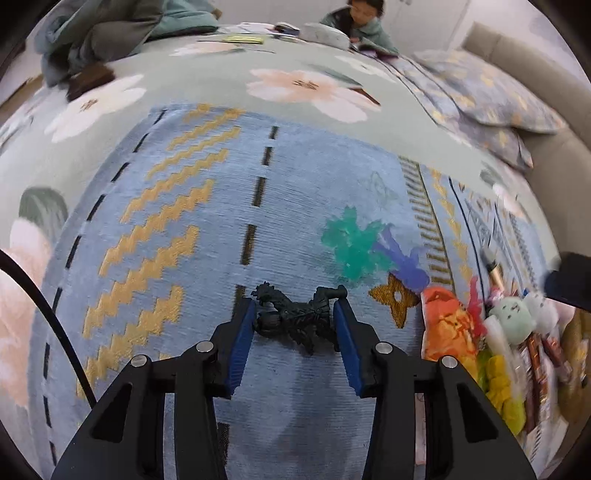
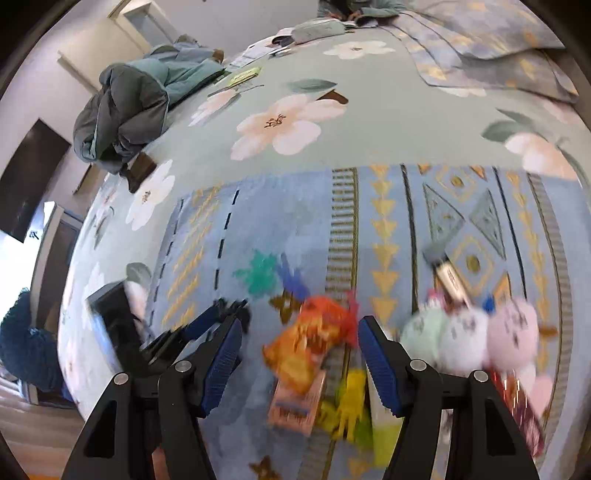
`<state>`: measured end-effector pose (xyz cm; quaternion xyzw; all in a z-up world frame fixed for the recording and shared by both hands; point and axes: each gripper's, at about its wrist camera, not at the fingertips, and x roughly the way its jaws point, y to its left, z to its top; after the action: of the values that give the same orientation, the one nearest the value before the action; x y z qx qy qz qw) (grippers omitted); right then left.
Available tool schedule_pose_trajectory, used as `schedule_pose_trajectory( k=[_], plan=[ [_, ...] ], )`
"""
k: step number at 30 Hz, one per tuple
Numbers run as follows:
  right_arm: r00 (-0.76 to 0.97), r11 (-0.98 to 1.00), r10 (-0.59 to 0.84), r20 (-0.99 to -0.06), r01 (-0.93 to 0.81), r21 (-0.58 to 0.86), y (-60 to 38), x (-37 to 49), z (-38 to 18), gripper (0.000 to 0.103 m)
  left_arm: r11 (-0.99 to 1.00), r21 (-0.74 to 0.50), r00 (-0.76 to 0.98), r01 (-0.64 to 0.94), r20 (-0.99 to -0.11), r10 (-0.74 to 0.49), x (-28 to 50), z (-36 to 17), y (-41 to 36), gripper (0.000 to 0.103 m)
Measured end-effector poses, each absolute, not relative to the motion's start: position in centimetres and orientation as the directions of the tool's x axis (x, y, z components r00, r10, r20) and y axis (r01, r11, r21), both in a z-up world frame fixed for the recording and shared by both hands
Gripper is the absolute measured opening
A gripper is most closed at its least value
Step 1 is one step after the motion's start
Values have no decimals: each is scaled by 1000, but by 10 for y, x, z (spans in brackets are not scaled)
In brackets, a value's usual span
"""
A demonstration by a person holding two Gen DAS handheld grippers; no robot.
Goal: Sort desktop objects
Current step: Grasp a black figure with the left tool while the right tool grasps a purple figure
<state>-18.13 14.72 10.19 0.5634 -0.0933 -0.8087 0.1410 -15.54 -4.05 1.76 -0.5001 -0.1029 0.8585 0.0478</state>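
Observation:
A black toy figure lies on the blue patterned mat, and the blue pads of my left gripper touch it at both ends, shut on it. Just beyond it lie a green toy figure and a purple one. My right gripper hangs open over a blurred pile: an orange packet, a yellow toy and a pink box. Mint, white and pink plush balls sit to its right, with a lipstick tube behind them. The left gripper also shows there, at the left.
The mat lies on a floral bedsheet. A heap of grey and teal bedding sits at the far left, pillows at the far right, and a person with books at the far edge. A black cable crosses the left side.

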Motion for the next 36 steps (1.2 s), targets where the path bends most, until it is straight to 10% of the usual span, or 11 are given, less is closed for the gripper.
schedule_pose_trajectory(
  k=[21,36],
  plan=[
    [-213,-910,-201,-956,402,101,92,-238,23,28,-942,-319,-489,102,-841,232,-152,32,-71,40],
    [-434,-915,-375,-819,314,253,146,-194,127,21,-941,-335,-522,44,-811,264,-120,81,-39,40]
  ],
)
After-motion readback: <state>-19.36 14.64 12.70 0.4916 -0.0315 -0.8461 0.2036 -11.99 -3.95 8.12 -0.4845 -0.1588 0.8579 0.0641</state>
